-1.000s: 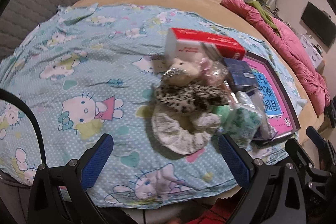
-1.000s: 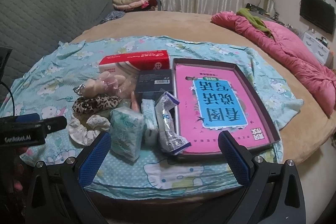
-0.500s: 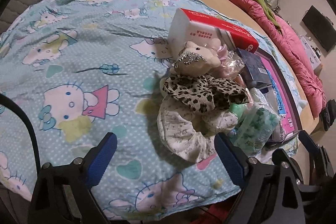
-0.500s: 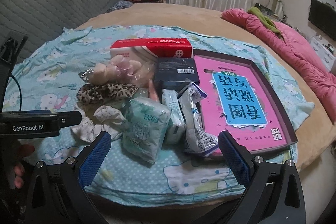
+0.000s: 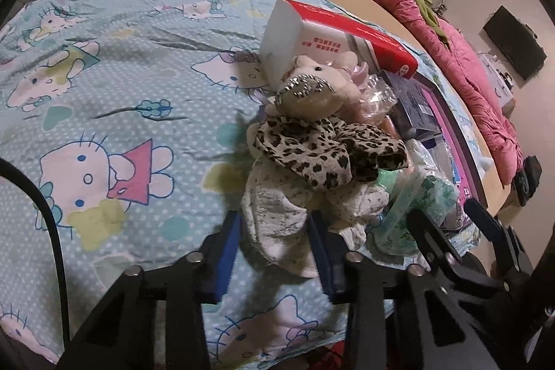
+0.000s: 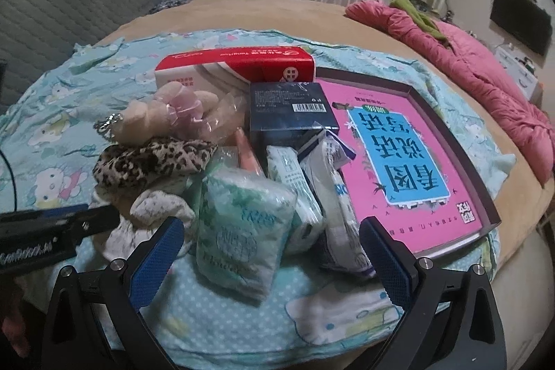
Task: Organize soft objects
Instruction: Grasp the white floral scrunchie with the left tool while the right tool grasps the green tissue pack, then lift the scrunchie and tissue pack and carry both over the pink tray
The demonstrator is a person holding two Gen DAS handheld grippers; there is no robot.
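Here, a bed (image 6: 409, 33) carries a light blue cartoon-cat sheet (image 5: 104, 85) with a pile of things near its front edge. At the left of the pile, the left gripper (image 5: 274, 252) has its jaws closing around the near edge of a white scrunchie (image 5: 277, 207); the cloth sits between the blue pads, the right pad looks to touch it, but the left pad stands a little off, so it is not yet pinched. A leopard-print scrunchie (image 5: 322, 148) lies on top of the white one, and just behind it sits a cream plush toy (image 5: 312, 92) with a glittery strip, leaning against a red and white tissue box (image 6: 236, 65).

Further right, toward the middle of the front edge, a pale green soft pack (image 6: 239, 227) stands tilted, beside a narrower white pack (image 6: 295, 182) and a crumpled white and blue bag (image 6: 340, 207). A dark blue box (image 6: 291, 113) lies behind these, in front of the tissue box. The right gripper (image 6: 270, 252) hovers above the front edge with its jaws spread wide, nothing between the pads, the green pack showing in the gap.

At the right side of the sheet lies a dark tray (image 6: 492, 214) holding a pink and blue book (image 6: 399, 162). A pink quilt (image 6: 485, 68) is bunched along the bed's right edge.
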